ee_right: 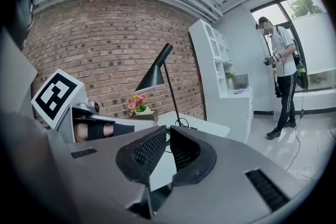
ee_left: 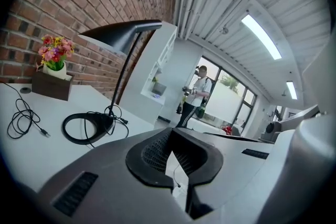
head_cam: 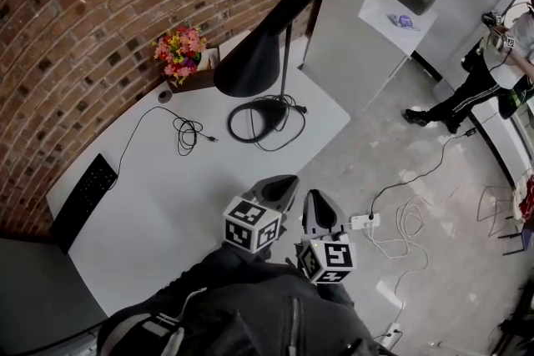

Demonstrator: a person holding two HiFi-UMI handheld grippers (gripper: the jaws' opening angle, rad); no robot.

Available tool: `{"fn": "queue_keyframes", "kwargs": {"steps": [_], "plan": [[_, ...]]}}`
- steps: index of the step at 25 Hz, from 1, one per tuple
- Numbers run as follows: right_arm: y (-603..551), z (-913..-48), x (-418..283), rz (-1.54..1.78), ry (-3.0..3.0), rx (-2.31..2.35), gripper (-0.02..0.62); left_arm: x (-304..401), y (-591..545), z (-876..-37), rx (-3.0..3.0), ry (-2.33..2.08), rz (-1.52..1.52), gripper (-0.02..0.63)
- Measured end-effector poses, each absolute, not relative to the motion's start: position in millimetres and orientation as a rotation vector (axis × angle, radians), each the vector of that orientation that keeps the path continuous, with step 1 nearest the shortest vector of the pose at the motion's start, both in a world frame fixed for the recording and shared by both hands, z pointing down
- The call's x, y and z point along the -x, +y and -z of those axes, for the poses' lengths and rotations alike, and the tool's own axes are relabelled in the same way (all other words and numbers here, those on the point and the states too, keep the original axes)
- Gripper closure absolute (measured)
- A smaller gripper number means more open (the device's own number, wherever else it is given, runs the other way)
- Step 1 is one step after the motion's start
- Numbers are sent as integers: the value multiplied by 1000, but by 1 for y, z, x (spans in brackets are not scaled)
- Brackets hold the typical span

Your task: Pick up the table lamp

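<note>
The table lamp is black, with a cone shade, a thin stem and a ring-shaped base. It stands at the far right end of the white table. Both grippers hover over the table's near edge, well short of the lamp. My left gripper is shut with nothing in it, and my right gripper beside it is also shut and empty. In the left gripper view the lamp stands ahead to the left of the gripper. In the right gripper view the lamp rises beyond the gripper.
A flower pot on a dark box sits by the brick wall behind the lamp. A loose black cable and a keyboard lie on the table's left part. A white shelf unit, a person and a floor power strip are to the right.
</note>
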State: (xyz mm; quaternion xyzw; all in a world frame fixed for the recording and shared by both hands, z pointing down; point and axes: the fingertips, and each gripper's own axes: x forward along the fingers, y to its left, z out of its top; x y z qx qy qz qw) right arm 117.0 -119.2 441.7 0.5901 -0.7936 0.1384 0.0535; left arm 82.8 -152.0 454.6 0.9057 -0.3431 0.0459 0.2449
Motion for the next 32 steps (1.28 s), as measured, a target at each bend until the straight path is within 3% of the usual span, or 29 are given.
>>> {"fn": "queue_keyframes", "kwargs": {"steps": [15,32], "plan": [[-152,-468,-111,-499,-2410,-1761,583,-78,-177,-478,-2436,-930,-170,601],[-207,-461,-94,-441,-2557,-1457,583,-55,-224,-469,-2304,-1161,-24,601]]}}
